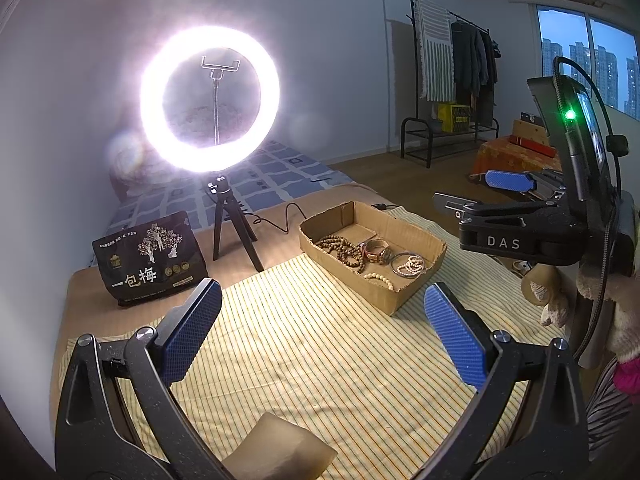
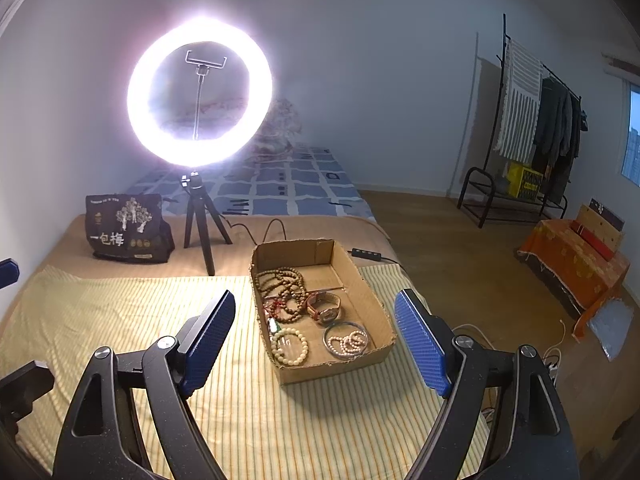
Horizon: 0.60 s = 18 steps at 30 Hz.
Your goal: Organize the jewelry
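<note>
A shallow cardboard box (image 2: pixel 362 280) sits on a yellow striped cloth (image 2: pixel 120 320). In it lie brown bead strings (image 2: pixel 282 284), a watch (image 2: pixel 326 308), a pale bead bracelet (image 2: pixel 289 346), a metal bangle (image 2: pixel 346 326) and a small white bead bracelet (image 2: pixel 352 342). My right gripper (image 2: pixel 320 340) is open and empty, just in front of the box. My left gripper (image 1: pixel 322 324) is open and empty, over the cloth to the left of the box (image 1: pixel 420 236). The right gripper's body (image 1: pixel 520 236) shows at the right of the left wrist view.
A lit ring light on a tripod (image 2: pixel 198 92) stands behind the cloth with its cable (image 2: pixel 272 228) trailing right. A black snack bag (image 2: pixel 128 228) stands at the back left. The bed's right edge drops to the wooden floor (image 2: pixel 460 260). A tape roll (image 1: pixel 540 284) lies at right.
</note>
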Motion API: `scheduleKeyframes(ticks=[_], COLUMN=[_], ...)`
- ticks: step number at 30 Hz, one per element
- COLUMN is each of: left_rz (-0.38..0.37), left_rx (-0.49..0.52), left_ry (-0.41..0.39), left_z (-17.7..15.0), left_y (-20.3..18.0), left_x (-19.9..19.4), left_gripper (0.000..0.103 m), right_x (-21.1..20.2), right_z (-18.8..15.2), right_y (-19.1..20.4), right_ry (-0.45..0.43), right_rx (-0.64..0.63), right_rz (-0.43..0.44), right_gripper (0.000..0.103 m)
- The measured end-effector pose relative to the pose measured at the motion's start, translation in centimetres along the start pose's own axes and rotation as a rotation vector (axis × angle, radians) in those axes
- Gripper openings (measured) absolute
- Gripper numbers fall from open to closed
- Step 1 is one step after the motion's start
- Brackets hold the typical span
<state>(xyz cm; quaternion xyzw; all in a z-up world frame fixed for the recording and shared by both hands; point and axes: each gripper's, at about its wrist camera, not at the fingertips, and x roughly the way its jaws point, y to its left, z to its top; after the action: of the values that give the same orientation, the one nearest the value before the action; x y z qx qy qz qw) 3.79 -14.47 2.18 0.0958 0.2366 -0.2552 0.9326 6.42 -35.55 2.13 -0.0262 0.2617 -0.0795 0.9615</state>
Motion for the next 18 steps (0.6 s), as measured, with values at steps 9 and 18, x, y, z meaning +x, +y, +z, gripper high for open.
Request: scheduleKeyframes(ticks=[9,18], left_rz=[0.000,-0.001], left_rx=[-0.001,0.000], left_ry=[-0.001,0.001], left_z=[0.05,0.05], left_y=[-0.06,-0.15], left_x=[-0.02,-0.05], left_gripper=[0.103,0.103], right_x=[0.04,0.11], right_z=[-0.04,-0.18], right_y=[-0.01,-0.09], right_ry=[0.001,0.001], right_rx=[-0.002,-0.001], right_rz=[-0.002,-0.002], right_gripper=[0.082,0.082])
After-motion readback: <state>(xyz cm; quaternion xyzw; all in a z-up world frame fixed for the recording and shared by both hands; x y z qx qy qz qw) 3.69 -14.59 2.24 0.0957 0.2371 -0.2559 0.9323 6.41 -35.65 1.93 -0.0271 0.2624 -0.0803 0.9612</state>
